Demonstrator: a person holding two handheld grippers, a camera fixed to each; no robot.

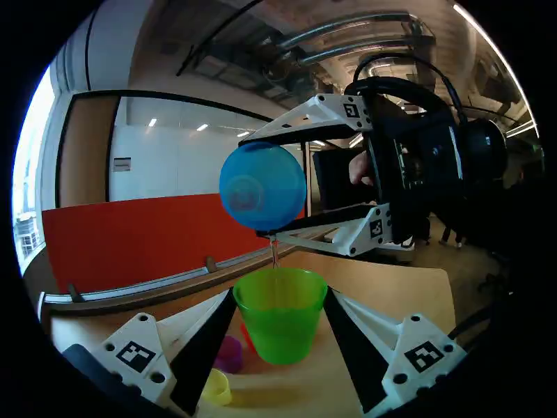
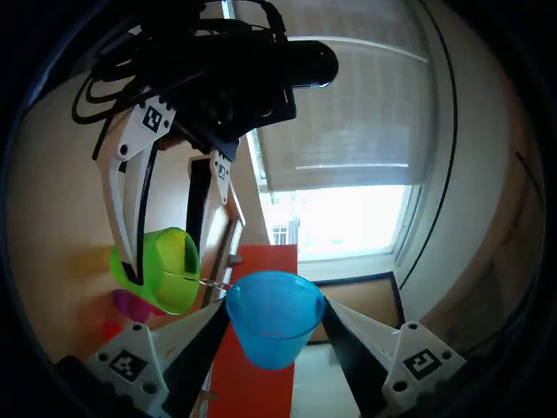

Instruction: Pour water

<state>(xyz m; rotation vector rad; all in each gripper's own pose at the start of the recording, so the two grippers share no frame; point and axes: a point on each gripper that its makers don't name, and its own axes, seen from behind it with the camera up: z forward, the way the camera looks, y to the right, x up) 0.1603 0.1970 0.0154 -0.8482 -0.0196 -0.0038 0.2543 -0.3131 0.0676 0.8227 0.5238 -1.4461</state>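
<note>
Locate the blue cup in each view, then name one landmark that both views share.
Left gripper view: the blue cup is at centre, above the middle, tipped on its side in the right claw, over the green cup.
Right gripper view: the blue cup is at bottom centre, between the camera's own fingers.
Shared landmark: the green cup, with a thin water stream running into it.

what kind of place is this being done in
Most likely an office or lab workspace: a glass-walled room behind an orange partition, exposed pipes on the ceiling, and a large window with a roller blind.
</note>
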